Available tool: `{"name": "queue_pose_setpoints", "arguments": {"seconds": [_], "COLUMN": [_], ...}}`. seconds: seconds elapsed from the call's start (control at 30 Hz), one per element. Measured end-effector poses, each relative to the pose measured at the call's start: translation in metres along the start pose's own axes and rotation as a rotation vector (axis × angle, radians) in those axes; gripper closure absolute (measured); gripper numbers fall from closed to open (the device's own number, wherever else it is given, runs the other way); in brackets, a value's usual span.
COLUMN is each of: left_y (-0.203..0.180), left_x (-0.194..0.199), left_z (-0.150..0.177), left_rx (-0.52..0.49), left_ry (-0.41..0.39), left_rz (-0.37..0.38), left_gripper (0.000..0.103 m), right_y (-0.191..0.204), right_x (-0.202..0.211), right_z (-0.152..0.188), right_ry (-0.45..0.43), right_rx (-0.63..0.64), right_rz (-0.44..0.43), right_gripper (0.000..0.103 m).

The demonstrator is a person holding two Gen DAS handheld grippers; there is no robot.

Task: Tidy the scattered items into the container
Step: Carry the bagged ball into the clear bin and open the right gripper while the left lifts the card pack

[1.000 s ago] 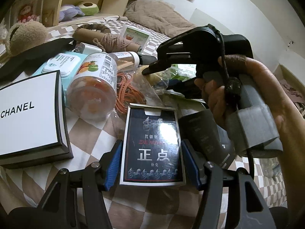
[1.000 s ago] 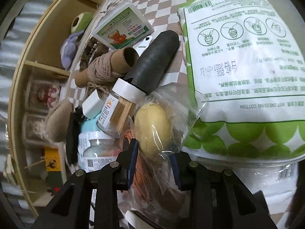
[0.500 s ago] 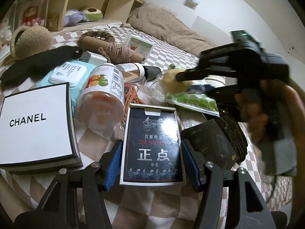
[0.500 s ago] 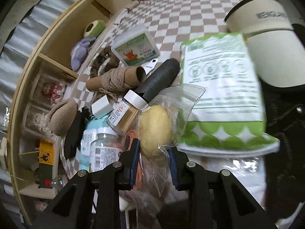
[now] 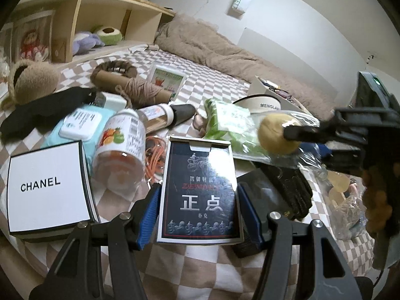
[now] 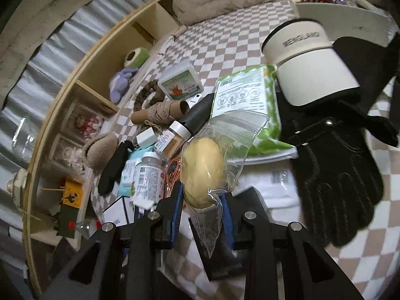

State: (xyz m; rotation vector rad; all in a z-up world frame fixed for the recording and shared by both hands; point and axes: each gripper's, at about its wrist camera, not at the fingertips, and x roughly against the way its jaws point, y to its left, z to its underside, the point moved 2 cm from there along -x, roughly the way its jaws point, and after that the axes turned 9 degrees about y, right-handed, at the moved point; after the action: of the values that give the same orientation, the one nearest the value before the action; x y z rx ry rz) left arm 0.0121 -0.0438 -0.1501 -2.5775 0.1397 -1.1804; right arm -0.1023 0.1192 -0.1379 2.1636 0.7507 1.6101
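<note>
Scattered items cover a checkered bedspread (image 5: 215, 75). Left wrist view: left gripper (image 5: 198, 208) clamps a dark playing-card box (image 5: 200, 187) between its blue pads, box upright and facing the camera. Near left lies a white CHANEL box (image 5: 48, 187); just beside it a clear jar with a fruit label (image 5: 120, 150) on its side, orange cord (image 5: 155, 155) between jar and card box. Farther back: a teal wipes pack (image 5: 80, 125), a twine-wrapped cardboard tube (image 5: 135, 90), a black sock (image 5: 47, 105). On the right, the right gripper (image 5: 295, 131) carries a bagged yellow ball (image 5: 276, 135) above a green wipes packet (image 5: 230, 122); a hand (image 5: 377, 200) is blurred at the edge. A white container (image 5: 265, 92) stands far right, already holding small things. Right wrist view: right gripper (image 6: 201, 206) pinches the bagged yellow ball (image 6: 202, 172), jaws narrow on it, plastic hanging below. A black glove (image 6: 337, 172) lies to the right, a cream visor cap (image 6: 307, 62) beyond it, the green wipes packet (image 6: 245, 100) centre. The white container (image 6: 337, 10) sits at the far right corner, well apart from the ball.
</note>
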Motion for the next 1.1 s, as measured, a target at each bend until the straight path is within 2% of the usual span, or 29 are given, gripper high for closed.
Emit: {"name": "queue_pose_setpoints", "arguments": {"seconds": [0.33,0.47,0.93,1.1], "left_y": [-0.026,-0.043,-0.130,-0.166], "left_x": [0.022,0.038,0.109,0.126], "left_z": [0.000,-0.004,-0.035,-0.045], "left_rx": [-0.046,-0.076,-0.222,-0.269], "left_ry": [-0.022,-0.057,-0.222,-0.242], "left_rz": [0.039,0.076,0.240,0.322], "left_gripper": [0.042,0.042,0.042,0.042], "right_y": [-0.001,0.001,-0.004,-0.011], "right_x": [0.053,0.071,0.172,0.218], "right_z": [0.037,0.048,0.075,0.086], "right_ry": [-0.070,-0.099,-0.284,-0.370], "right_rx": [0.043,0.052,0.058,0.047], "right_rz": [0.013,0.005,0.015,0.046], "right_gripper": [0.073,0.073,0.073,0.073]}}
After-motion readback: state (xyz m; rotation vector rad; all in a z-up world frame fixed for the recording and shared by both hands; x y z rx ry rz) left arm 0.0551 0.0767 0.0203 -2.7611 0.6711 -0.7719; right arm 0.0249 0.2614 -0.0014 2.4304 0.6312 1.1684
